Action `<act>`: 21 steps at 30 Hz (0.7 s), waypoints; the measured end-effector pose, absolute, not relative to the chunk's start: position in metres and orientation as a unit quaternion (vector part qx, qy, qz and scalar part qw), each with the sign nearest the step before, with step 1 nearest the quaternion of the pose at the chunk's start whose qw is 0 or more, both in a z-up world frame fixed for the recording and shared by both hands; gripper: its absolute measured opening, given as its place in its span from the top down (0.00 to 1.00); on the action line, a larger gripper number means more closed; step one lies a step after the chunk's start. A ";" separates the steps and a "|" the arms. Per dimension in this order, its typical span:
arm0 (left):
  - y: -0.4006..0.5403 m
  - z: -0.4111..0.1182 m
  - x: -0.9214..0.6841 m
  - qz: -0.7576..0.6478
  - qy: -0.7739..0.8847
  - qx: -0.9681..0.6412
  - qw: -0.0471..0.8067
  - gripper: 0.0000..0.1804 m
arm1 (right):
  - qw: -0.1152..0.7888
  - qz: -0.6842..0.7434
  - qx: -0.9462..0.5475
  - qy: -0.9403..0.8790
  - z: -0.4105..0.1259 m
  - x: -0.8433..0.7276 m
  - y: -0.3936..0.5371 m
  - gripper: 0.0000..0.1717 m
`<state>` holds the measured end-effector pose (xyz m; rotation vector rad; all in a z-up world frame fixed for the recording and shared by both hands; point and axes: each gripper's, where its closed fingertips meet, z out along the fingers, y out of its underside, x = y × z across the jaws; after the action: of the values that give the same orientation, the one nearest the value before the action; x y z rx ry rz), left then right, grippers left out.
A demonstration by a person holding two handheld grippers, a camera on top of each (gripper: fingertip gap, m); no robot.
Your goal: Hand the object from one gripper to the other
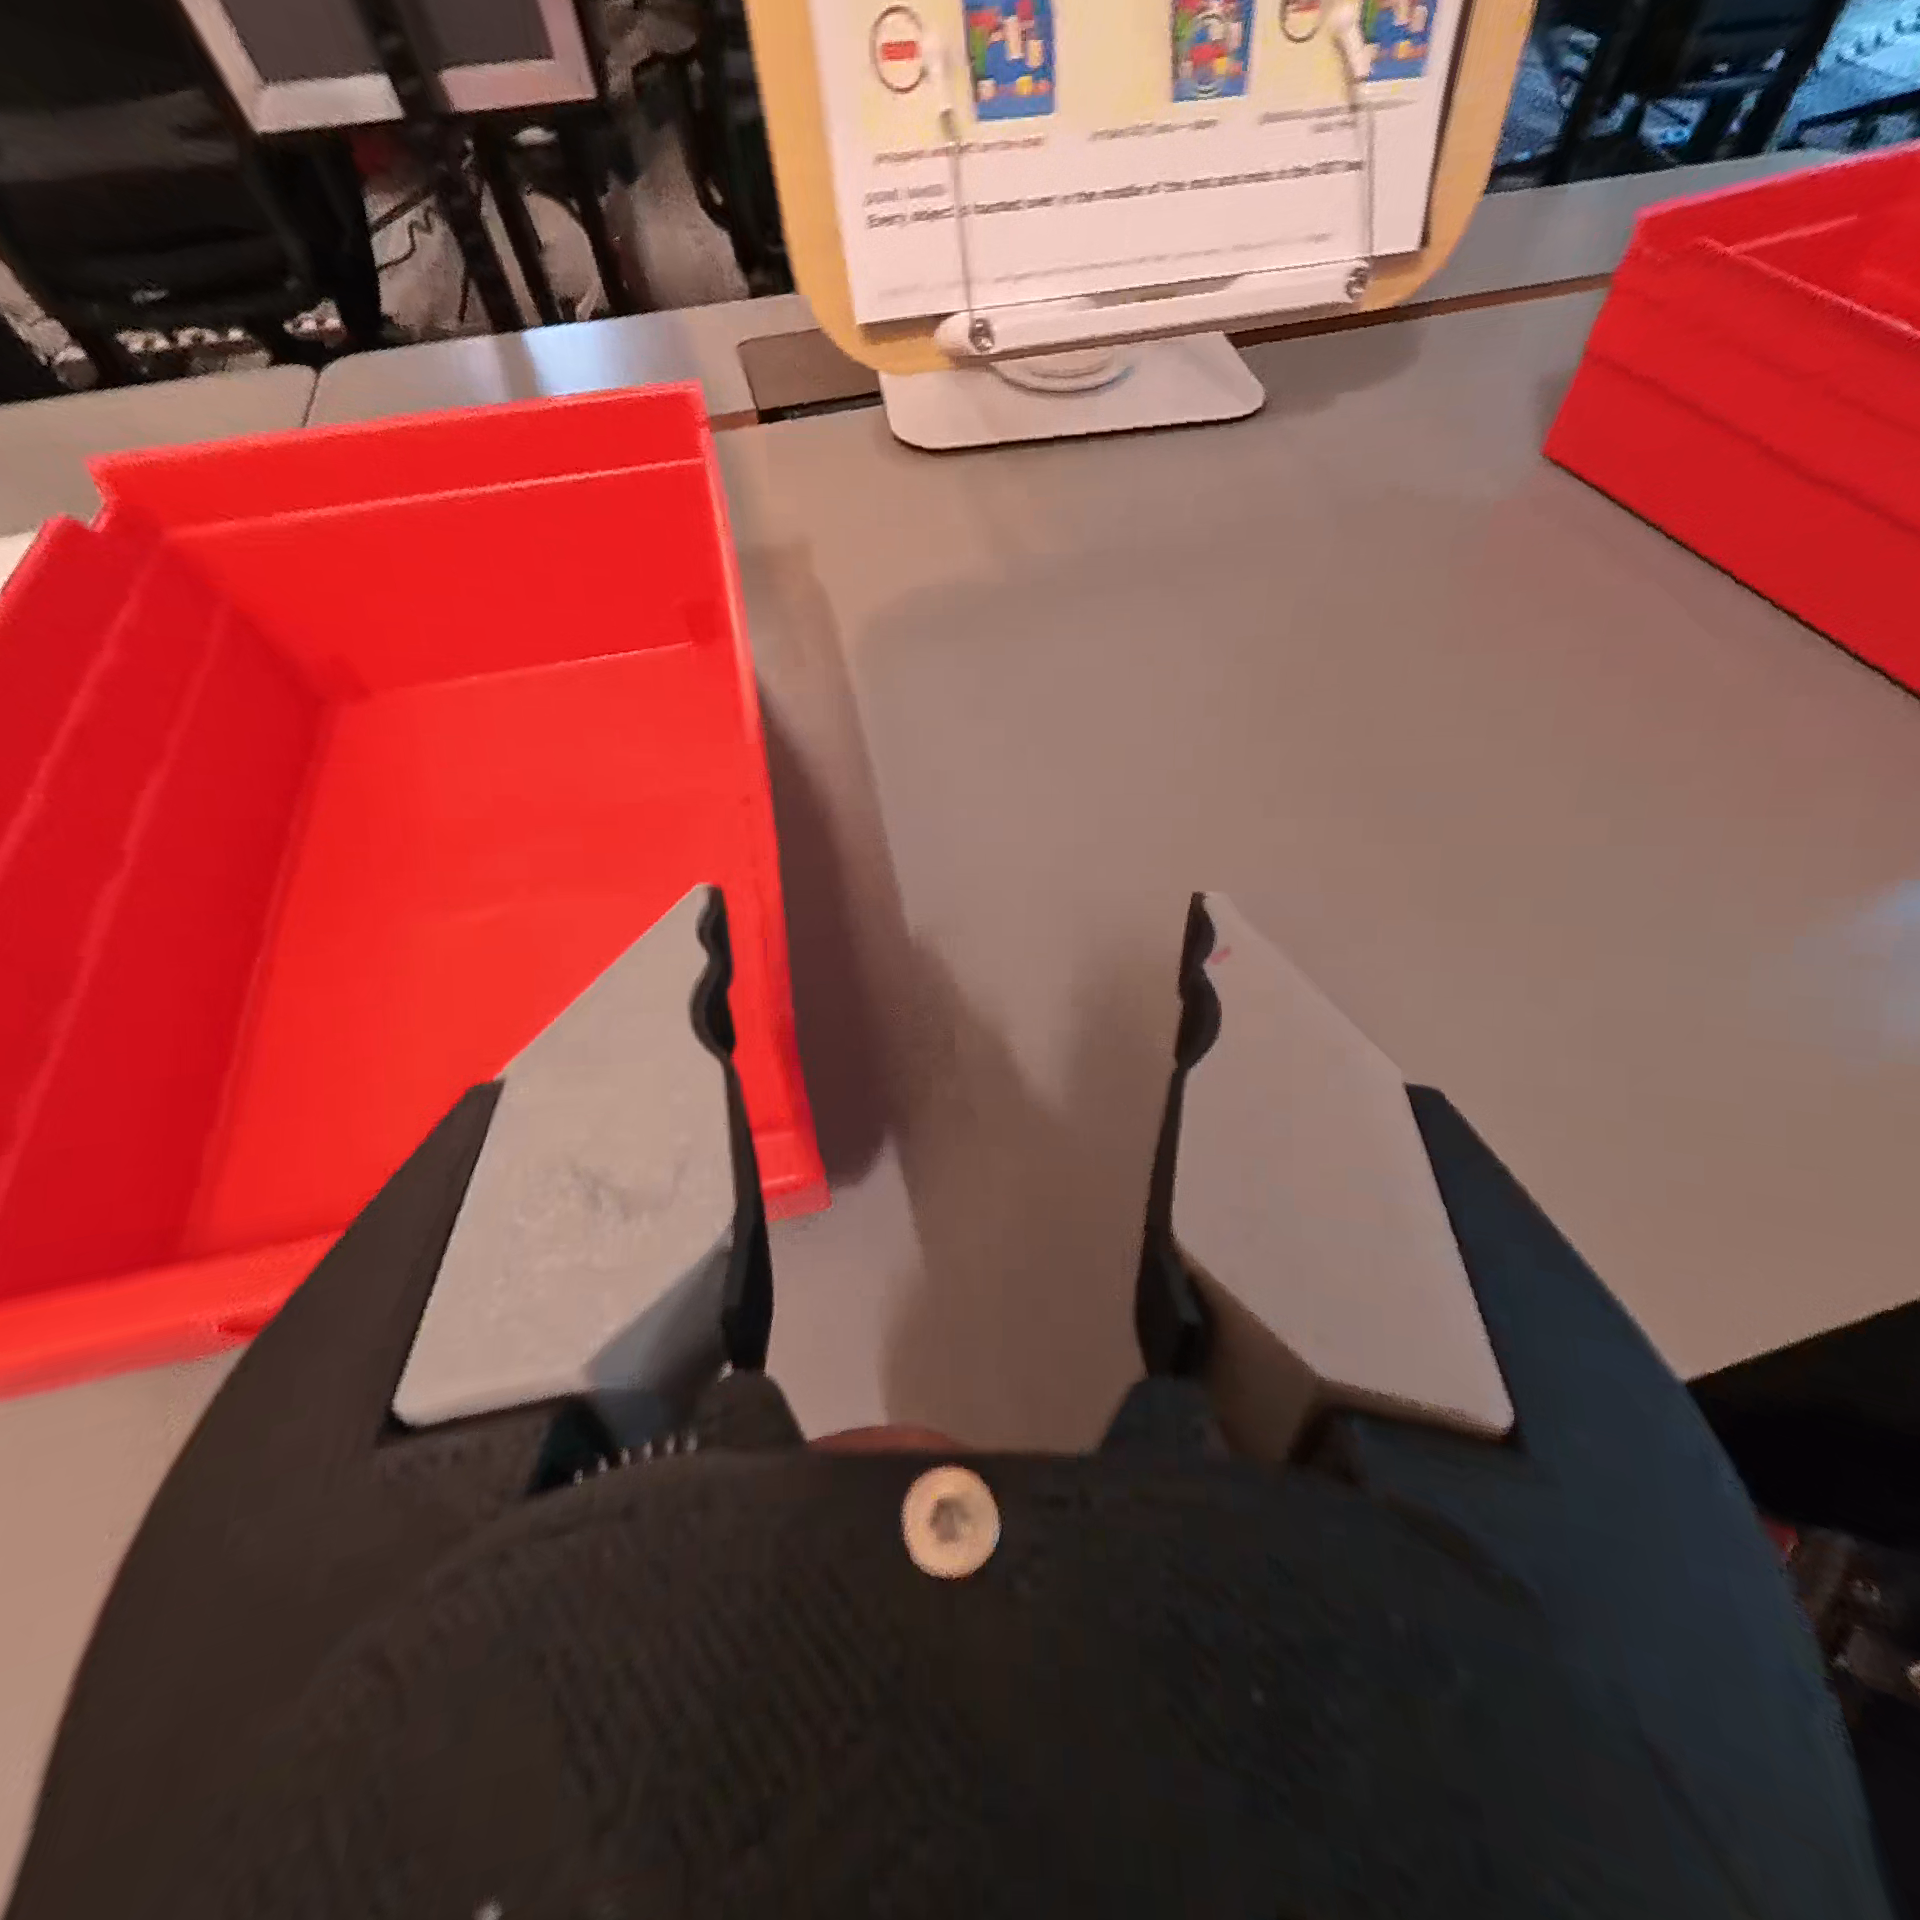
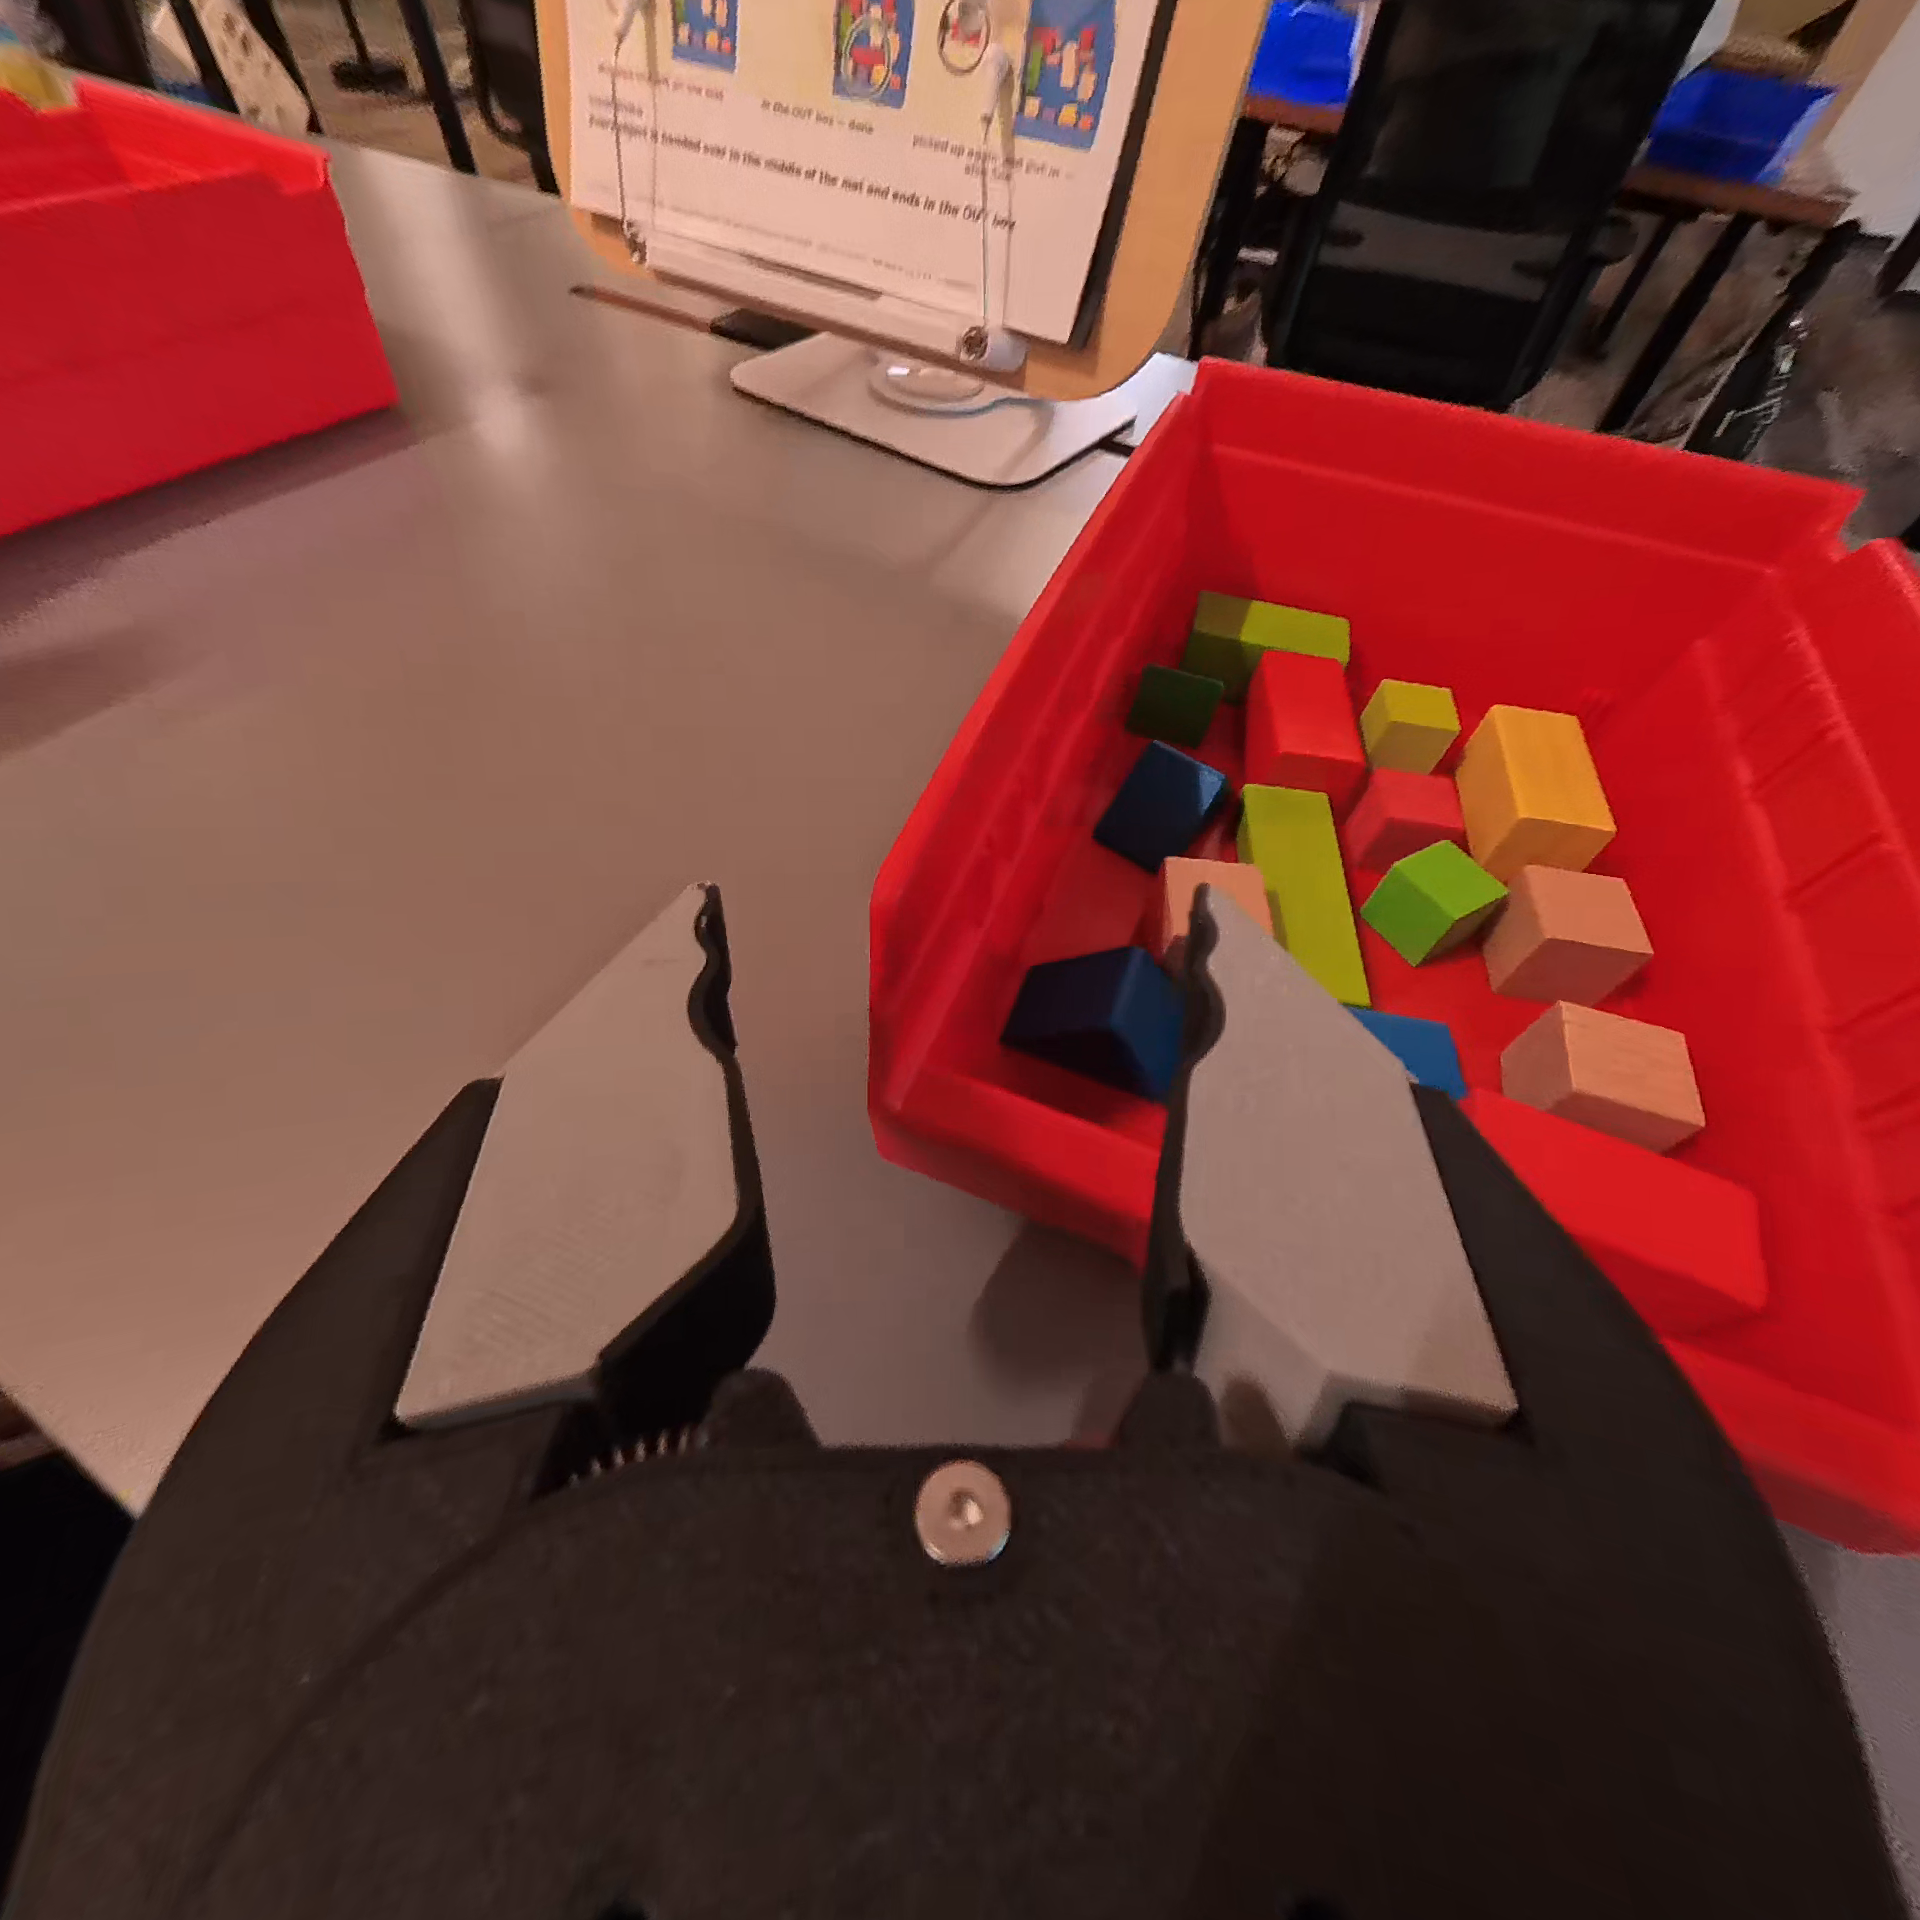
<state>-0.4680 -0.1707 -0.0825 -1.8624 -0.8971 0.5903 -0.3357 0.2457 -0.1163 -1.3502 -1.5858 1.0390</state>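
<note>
Both grippers hover over the grey table [image 1: 1299, 675], jaws spread wide, nothing between the pads. Left gripper [image 1: 954, 914] sits just right of the empty-looking red bin [image 1: 416, 727]; its near corner is hidden, so contents there can't be confirmed. Right gripper [image 2: 954, 914] hangs at the near-left corner of the red bin of blocks [image 2: 1039, 748]. Coloured wooden blocks [image 2: 1527, 790] lie inside that bin, untouched. Instruction stand [image 2: 862, 187] stands behind it.
</note>
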 end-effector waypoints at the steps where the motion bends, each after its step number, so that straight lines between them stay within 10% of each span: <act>1: -0.172 -0.083 -0.469 0.240 -0.373 -0.757 0.480 0.53 | 0.401 0.413 -0.536 -0.618 -0.116 -0.338 0.247 0.50; 9: -0.172 -0.110 -0.495 0.290 -0.384 -0.746 0.460 0.54 | 0.409 0.353 -0.562 -0.626 -0.142 -0.358 0.244 0.51; 14: -0.158 -0.129 -0.513 0.296 -0.381 -0.758 0.439 0.57 | 0.456 0.239 -0.571 -0.640 -0.152 -0.369 0.264 0.69; 19: -0.173 -0.126 -0.536 0.342 -0.379 -0.761 0.401 0.99 | 0.433 0.250 -0.571 -0.651 -0.148 -0.368 0.254 0.94; 21: -0.175 -0.124 -0.537 0.341 -0.371 -0.763 0.405 1.00 | 0.428 0.256 -0.576 -0.647 -0.148 -0.365 0.256 0.95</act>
<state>-0.5366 -0.1752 -0.1244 -1.9257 -0.9366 0.8617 -0.3647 0.2564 -0.1480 -1.4391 -1.6162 0.6403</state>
